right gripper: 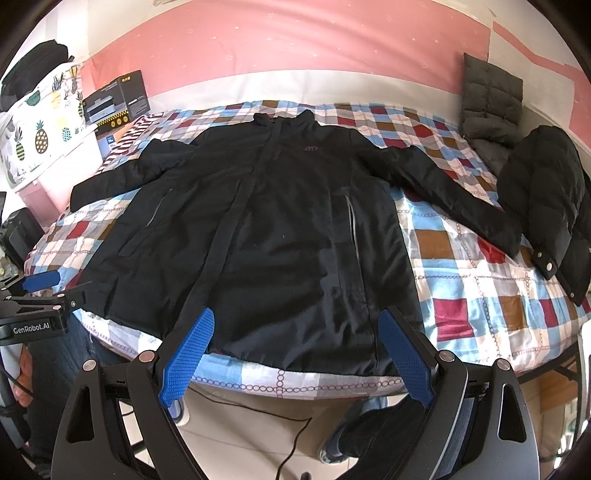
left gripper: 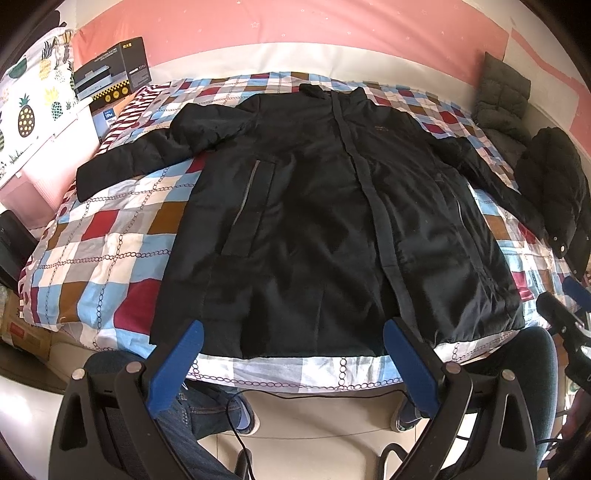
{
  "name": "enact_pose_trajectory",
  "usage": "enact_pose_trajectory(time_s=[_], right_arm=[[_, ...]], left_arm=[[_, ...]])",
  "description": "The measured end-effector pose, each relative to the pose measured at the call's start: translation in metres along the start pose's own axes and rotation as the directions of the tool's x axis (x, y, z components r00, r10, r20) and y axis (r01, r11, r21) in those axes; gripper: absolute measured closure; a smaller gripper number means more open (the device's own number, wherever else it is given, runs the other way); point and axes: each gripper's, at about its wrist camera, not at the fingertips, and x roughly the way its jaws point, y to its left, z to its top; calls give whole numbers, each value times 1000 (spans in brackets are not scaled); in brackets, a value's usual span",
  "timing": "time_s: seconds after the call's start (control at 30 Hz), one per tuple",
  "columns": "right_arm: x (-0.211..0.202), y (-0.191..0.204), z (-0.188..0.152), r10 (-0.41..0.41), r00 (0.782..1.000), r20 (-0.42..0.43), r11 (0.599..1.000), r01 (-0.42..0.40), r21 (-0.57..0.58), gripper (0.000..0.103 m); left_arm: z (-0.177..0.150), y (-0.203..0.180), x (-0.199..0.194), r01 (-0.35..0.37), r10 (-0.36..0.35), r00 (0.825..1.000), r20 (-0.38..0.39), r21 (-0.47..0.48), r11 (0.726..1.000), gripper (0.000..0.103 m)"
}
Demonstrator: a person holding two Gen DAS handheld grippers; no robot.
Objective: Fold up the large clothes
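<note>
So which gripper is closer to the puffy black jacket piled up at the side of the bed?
Right. The right gripper hovers over the spread coat's hem, with the puffy jacket on its own side. The left gripper is further left along the hem, so it's farther away.

Checked quilt (left gripper: pixel 110 236) covers bed. Pink-and-white wall (left gripper: pixel 295 33) behind. Pineapple-print cloth (left gripper: pixel 33 107) far left, black boxes (left gripper: pixel 110 74) stacked just beside it. Grey quilted cushion (right gripper: pixel 491 96) leans against wall, right. Black cable (left gripper: pixel 236 417) trails on floor.
</note>
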Motion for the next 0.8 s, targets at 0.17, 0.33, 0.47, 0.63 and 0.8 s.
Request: enact_pose_trajectory(time_s=[0.17,0.33,0.47,0.63,0.8], right_arm=[[3,5,10,-3,1000,12,1000,3,-19,12],[11,14,19,1,1000,13,999,-1,-44,12],[20,19,30,3,1000,23,998,-1,-58,12],[31,24,49,3,999,48,998,0,-70,12],[46,33,70,-3,997,74,995,10,-95,12]], left_arm=[[5,6,2,-20,20,1000,18,0,1000,4],[15,18,7,-18,18,999,29,-18,1000,4],[26,34,16,-12,14,999,32,-58,998,4],[43,60,30,-22,29,998,57,-107,994,4],[62,91,42,-49,68,993,100,-182,982,4]])
